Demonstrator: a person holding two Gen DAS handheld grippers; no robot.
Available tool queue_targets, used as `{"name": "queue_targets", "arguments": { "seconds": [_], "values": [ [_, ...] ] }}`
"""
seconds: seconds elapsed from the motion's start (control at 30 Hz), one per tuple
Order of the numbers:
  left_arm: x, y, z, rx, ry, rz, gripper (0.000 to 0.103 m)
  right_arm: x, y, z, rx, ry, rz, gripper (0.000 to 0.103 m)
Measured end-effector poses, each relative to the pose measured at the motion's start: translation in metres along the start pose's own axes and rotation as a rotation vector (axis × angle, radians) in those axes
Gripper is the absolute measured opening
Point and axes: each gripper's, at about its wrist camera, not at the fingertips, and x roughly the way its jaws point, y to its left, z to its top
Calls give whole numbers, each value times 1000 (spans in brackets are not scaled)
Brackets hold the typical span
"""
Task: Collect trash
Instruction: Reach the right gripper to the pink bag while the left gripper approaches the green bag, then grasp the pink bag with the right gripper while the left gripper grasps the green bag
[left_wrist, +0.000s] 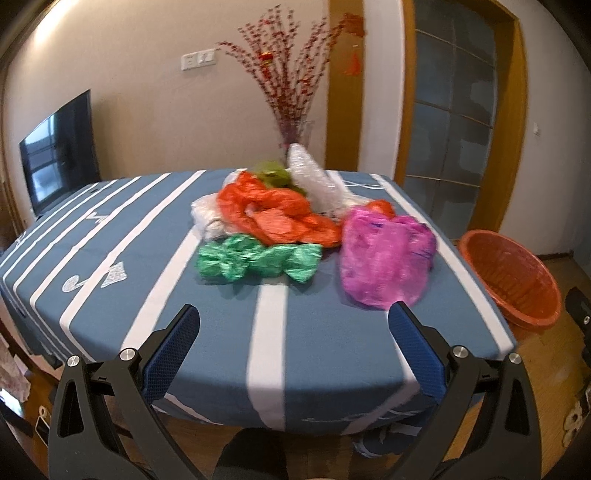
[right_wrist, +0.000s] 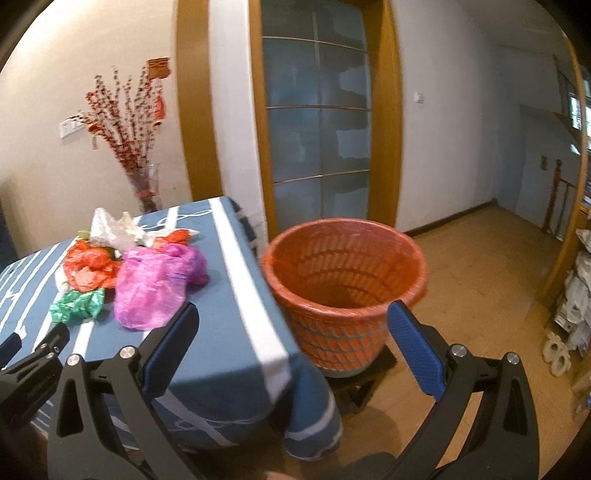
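- Clearly nothing is collected yet: the left gripper (left_wrist: 293, 328) and right gripper (right_wrist: 293, 328) both gape wide and empty.
- The crumpled bags lie mid-table; the pink bag (left_wrist: 384, 258) is nearest the right edge of the table (left_wrist: 221, 332).
- The orange basket (right_wrist: 345, 273) stands just beside that edge.
- Next, likely, one gripper reaches over and pinches a bag.

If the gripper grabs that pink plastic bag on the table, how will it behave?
The pink plastic bag looks thin and crumpled, so it is probably floppy and very light. It would likely sag and trail from the grip, and its glossy film may slip.
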Motion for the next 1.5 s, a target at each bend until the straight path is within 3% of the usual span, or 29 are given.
{"name": "queue_targets", "arguments": {
  "seconds": [0.33,0.5,0.67,0.9,1.07,1.17,1.33,1.5],
  "values": [
    [32,64,14,-117,27,56,101,44,59,15,-65,33,205,99],
    [45,88,21,-147,28,86,101,75,91,25,-95,58,250,99],
    [57,96,26,-138,21,91,101,108,117,35,-117,99,279,99],
    [74,104,30,-144,28,66,101,161,141,40,-123,181,207,99],
    [81,106,30,-145,37,46,101,192,147,39,-120,272,220,99],
    [84,103,31,-136,38,34,101,205,148,33,-125,321,251,91],
    [88,96,34,-118,35,7,101,207,144,29,-129,308,279,64],
    [92,87,36,-111,51,-21,101,195,129,32,-92,293,334,50]
  ]
}}
